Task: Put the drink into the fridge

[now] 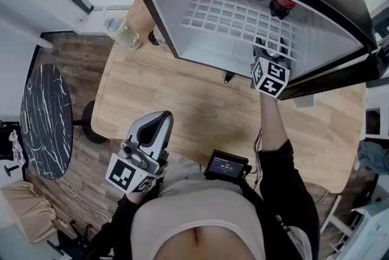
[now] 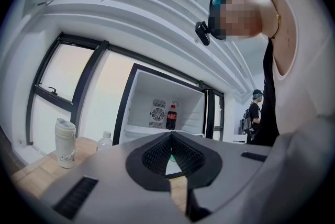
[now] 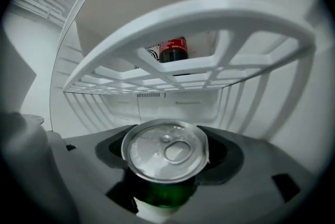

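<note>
A green drink can with a silver top is clamped between the jaws of my right gripper. It is held upright inside the open fridge, just under the white wire shelf. A cola bottle stands on that shelf at the back; it also shows in the head view, cola bottle. My right gripper reaches into the fridge's right side. My left gripper hangs close to the body over the table's near edge, jaws together and holding nothing, and points toward the fridge.
The fridge stands on a wooden table. A white tumbler and a small water bottle stand left of it. A black device lies at the near edge. A dark round table is at the left. A person stands far behind.
</note>
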The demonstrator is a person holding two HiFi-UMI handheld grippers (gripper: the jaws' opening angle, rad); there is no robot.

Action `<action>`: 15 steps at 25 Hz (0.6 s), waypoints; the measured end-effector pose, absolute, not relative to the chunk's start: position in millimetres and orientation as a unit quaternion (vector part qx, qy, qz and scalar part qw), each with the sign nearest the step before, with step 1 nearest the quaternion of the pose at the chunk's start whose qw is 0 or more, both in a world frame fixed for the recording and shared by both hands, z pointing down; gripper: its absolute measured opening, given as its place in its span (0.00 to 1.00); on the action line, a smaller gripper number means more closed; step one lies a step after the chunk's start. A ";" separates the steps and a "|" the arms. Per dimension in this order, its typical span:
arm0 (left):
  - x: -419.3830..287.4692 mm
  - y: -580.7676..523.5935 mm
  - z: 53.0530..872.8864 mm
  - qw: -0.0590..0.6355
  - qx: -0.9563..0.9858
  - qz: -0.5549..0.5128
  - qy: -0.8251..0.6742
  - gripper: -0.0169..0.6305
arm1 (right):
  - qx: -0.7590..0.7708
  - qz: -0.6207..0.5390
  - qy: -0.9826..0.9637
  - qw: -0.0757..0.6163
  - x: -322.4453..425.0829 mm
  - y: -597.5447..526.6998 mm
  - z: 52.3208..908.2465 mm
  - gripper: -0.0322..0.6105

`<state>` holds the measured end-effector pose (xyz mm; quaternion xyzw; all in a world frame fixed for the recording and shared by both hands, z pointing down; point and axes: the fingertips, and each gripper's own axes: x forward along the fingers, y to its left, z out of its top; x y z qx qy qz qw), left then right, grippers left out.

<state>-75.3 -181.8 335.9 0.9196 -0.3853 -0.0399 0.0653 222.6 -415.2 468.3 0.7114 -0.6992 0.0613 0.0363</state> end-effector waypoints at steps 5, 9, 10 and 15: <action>-73.9 -183.2 337.7 0.068 0.920 -0.040 -0.385 0.03 | 0.698 0.079 -0.710 0.050 217.6 -411.8 470.3 0.61; -68.8 -182.9 338.7 0.070 0.921 -0.042 -0.380 0.03 | 0.694 0.063 -0.714 0.069 214.1 -423.2 468.6 0.61; -68.0 -182.7 339.1 0.071 0.922 -0.042 -0.379 0.03 | 0.695 0.048 -0.713 0.076 213.3 -425.7 467.0 0.61; -67.4 -182.4 341.1 0.075 0.922 -0.040 -0.379 0.03 | 0.691 0.024 -0.718 0.079 205.3 -430.0 467.4 0.61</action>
